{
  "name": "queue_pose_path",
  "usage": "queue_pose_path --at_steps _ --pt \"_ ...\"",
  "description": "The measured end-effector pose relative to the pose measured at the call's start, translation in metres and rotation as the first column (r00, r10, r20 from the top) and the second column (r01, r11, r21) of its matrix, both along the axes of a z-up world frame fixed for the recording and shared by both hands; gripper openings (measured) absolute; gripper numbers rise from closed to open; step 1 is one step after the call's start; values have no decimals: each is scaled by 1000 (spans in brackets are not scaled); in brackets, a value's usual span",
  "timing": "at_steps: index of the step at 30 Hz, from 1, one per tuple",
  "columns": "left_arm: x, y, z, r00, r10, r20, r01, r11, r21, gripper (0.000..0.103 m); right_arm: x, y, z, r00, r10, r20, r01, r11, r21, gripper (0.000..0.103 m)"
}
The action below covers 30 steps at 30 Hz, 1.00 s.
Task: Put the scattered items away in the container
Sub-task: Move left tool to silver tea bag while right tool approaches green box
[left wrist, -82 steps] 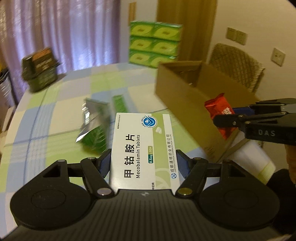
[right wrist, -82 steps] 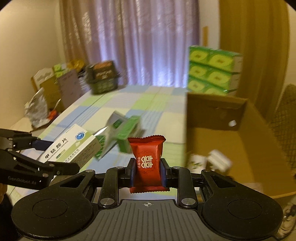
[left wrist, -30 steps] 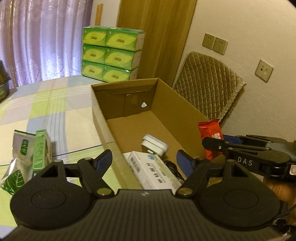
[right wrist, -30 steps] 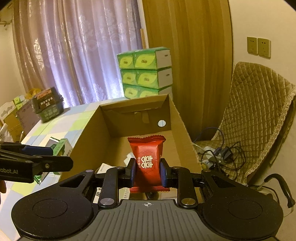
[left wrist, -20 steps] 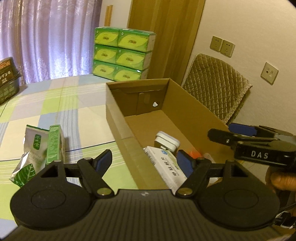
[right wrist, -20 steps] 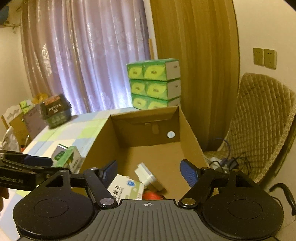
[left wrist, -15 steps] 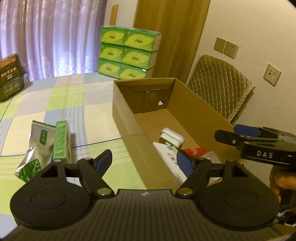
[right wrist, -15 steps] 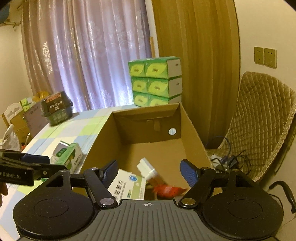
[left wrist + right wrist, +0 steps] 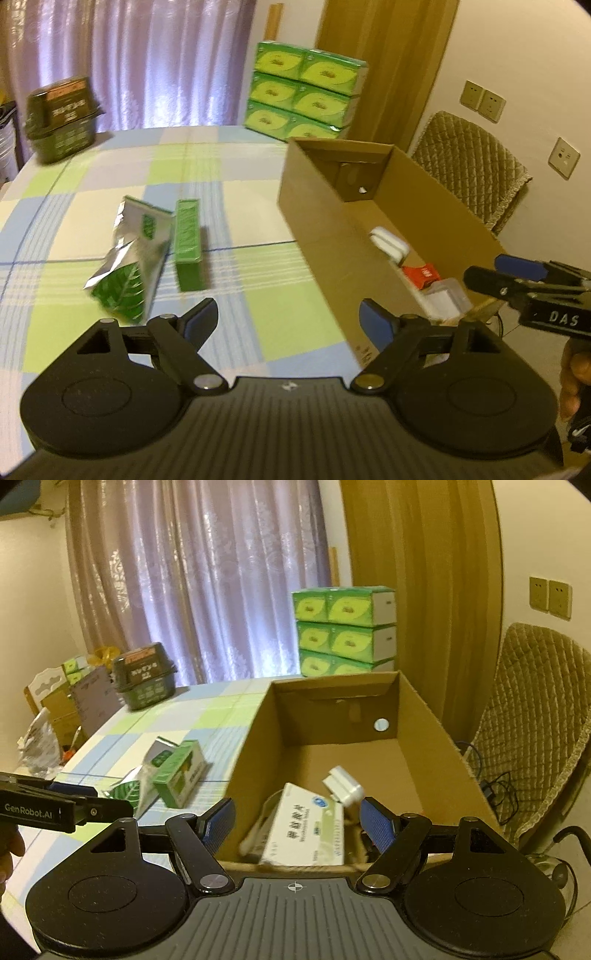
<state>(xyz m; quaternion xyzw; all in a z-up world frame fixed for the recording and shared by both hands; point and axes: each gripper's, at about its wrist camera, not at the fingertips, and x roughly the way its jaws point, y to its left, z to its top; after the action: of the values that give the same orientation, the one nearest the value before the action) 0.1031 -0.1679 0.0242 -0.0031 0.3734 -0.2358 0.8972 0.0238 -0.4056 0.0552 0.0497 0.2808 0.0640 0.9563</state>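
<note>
Two tongs spread, both empty, beside the cardboard box (image 9: 436, 734).
My left tongs (image 9: 288, 321) and right tongs (image 9: 297, 818) grip nothing; the green carton (image 9: 188, 243) lies flat on the desk (image 9: 229, 177), long axis pointing away from me, touching the foil pouch (image 9: 129, 258).

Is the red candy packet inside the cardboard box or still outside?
Inside. The red candy packet lies on the floor of the cardboard box, beside a white adapter.

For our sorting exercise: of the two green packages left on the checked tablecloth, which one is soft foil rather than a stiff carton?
The crinkled silver-and-green foil pouch, left of the rigid green carton.
</note>
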Motion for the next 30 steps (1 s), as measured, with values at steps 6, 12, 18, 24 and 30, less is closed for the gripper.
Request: queue_pose_path --at_steps 6,12,18,24,30 --pt "-13 39 -4 998 59 -5 -59 998 14 84 -7 27 7 999 45 13 -44 999 -11 80" --pt "-20 75 -4 993 118 5 -118 993 23 88 -7 60 12 994 106 20 -106 994 -29 80" --pt "-21 107 -2 986 165 14 -165 986 29 89 -3 93 14 985 174 11 -173 984 -52 80" --pt "-17 133 -1 980 198 18 -198 980 26 91 3 119 12 975 222 -3 -221 972 -75 80" --pt "-8 148 -5 978 206 16 -206 978 29 91 13 138 8 966 257 -20 -257 962 -93 80"
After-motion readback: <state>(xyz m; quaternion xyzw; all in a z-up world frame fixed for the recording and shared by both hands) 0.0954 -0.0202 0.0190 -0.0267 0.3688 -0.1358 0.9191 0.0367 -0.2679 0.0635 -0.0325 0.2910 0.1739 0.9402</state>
